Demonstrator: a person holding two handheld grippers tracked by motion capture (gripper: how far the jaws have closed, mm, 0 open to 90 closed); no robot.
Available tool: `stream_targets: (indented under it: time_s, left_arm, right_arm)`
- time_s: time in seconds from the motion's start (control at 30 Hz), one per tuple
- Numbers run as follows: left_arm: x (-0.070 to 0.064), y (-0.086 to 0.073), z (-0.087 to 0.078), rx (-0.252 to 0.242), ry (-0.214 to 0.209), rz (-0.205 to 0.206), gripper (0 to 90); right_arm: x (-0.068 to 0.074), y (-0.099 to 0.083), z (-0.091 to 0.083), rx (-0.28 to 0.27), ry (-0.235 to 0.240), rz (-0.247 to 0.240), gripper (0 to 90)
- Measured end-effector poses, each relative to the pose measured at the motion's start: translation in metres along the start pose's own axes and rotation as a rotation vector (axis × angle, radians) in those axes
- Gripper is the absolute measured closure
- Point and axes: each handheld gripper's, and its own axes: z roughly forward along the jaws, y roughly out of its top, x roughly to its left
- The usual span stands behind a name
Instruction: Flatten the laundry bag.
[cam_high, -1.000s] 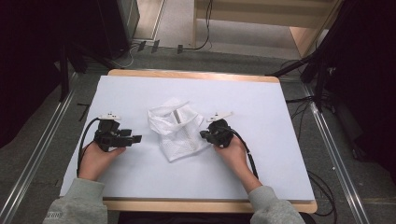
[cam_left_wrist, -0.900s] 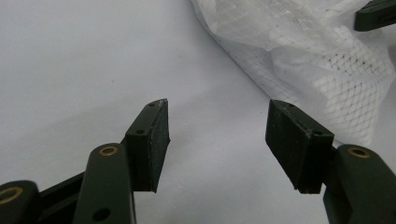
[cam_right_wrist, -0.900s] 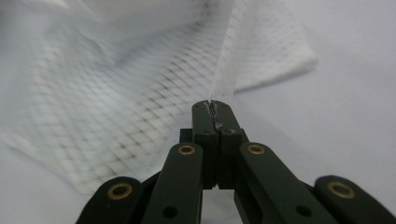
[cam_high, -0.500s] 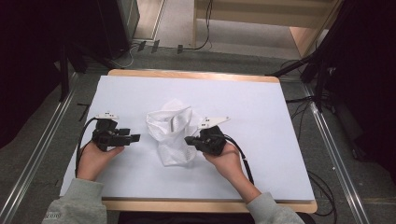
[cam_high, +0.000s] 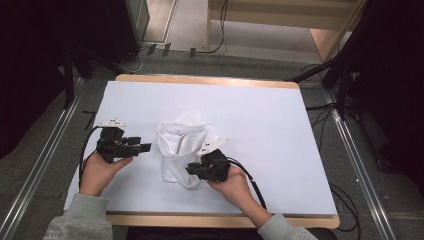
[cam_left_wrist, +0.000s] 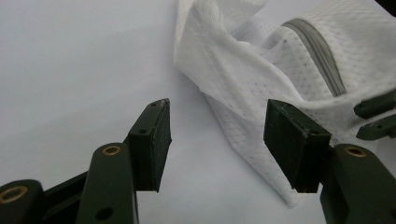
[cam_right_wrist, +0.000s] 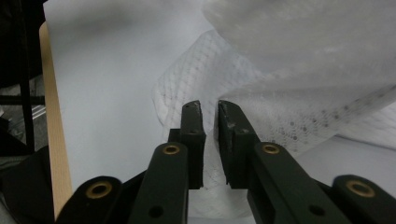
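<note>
Two grippers on one mesh bag: right holds, left waits

White mesh bag (cam_high: 181, 150) sits mid-worktop (cam_high: 280, 130), bunched up, long axis running from far edge toward the person. Right gripper (cam_high: 192, 170) is at the bag's near end, fingers (cam_right_wrist: 196, 140) nearly closed with mesh fabric pinched between them, so grasping the bag's near edge. Left gripper (cam_high: 145, 147) sits just left of the bag, apart from it, fingers (cam_left_wrist: 152, 140) spread wide and released, nothing between them. From the left fingers the bag lies ahead and to the right; grey zipper strip (cam_left_wrist: 317, 51) visible on its upper fold. Right hand (cam_high: 232, 185) is nearer, already on the bag; left hand (cam_high: 100, 170) rests low on the worktop, gripper pointing sideways at the bag. Likely next: left closes in on the bag's left side edge.
</note>
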Motion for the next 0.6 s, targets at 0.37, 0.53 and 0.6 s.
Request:
stream_targets:
  time_s: [0.37,0.53,0.6]
  left_arm:
    - [-0.042,0.016,0.003,-0.009,-0.093,0.086,43.0]
    - [-0.063,0.026,0.014,0.005,-0.149,0.095,42.2]
    - [-0.071,0.028,0.018,0.009,-0.155,0.11,41.6]
  right_arm:
    - [-0.034,-0.014,-0.054,-0.037,-0.101,0.055,72.7]
    - [-0.065,-0.014,-0.054,-0.034,-0.159,0.115,72.7]
    - [-0.076,-0.011,-0.05,-0.027,-0.186,0.122,72.7]
